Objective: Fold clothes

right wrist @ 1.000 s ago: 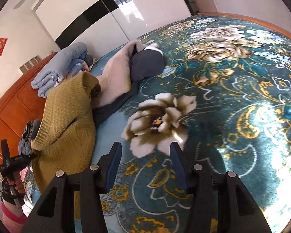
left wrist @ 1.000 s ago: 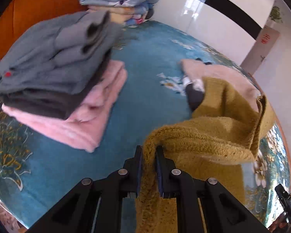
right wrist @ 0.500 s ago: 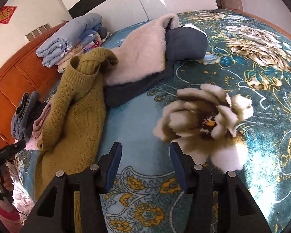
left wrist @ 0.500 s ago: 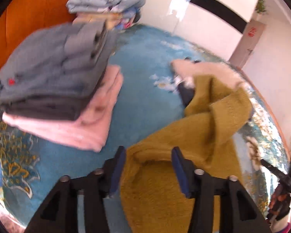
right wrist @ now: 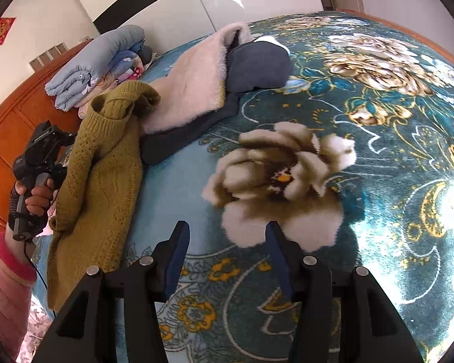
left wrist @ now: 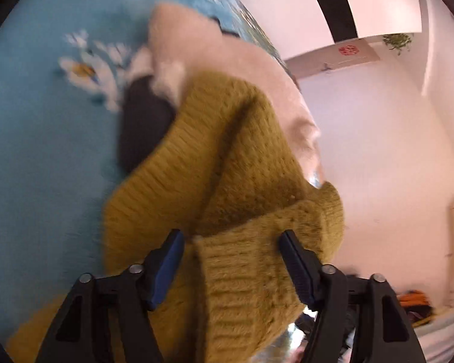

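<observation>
A mustard knit sweater lies on the teal flowered bedspread. My left gripper is open, and a ribbed edge of the sweater sits between its jaws without being clamped. The sweater also shows in the right wrist view, lying lengthwise at the left. My right gripper is open and empty above the bedspread, right of the sweater. The left gripper's body shows there too, held in a hand beside the sweater.
A pale pink fleece garment and a dark navy garment lie beyond the sweater's collar. A folded blue quilt stack rests by the orange wooden headboard. White wall and wardrobe doors stand behind.
My left gripper let go of the sweater and opened, then swung right, away from the folded stack. My right gripper stayed open and turned left toward the sweater.
</observation>
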Demonstrator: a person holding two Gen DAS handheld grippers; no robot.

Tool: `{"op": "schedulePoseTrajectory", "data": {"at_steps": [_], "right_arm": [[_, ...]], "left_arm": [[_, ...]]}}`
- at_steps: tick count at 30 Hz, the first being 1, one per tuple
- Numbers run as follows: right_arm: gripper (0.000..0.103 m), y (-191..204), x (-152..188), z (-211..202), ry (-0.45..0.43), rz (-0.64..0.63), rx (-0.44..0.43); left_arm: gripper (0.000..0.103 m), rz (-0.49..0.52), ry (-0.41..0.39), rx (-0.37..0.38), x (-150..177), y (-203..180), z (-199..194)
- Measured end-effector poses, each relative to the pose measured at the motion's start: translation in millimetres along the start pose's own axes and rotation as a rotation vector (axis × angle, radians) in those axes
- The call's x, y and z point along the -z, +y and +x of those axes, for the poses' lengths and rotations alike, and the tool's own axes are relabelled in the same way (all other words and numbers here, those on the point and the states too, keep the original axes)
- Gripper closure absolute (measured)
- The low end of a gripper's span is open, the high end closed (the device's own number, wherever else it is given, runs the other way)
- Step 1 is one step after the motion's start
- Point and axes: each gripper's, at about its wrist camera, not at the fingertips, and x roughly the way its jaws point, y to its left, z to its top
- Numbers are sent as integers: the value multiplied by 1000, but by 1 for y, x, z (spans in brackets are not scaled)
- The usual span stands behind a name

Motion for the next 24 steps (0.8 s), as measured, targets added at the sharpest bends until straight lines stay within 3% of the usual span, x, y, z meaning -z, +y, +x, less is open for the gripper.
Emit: {"op": "schedulePoseTrajectory", "data": {"at_steps": [4,6,7,8,15,18,21,24], "right_arm": [[49,-13,1,1,8,48,-6],[49,-13,2,4,12,46,-10],[49,-14,3,5,15,44,-12],[49,-14,3,6,17,44,-14],[49,-10,5,15,28,43,-30],[49,-9,7,14,32,32,-26],[49,-12,9,11,29,42,-20],[49,-13,10,11,28,46,-21]], "left_arm": [[32,44,-60,93,14,-13,-7],[41,105,-92,147,28,-27,-19],[50,145,-102,167,35,-35,-24],[54,197,-107,154,44,-44,-25],[55,588,-125,-123,101,-103,-3],[52,669,-124,-172,119,-115,9],[41,769,-118,-267,142,-126,20],[38,948,-86,-439,173,-134,38]]}}
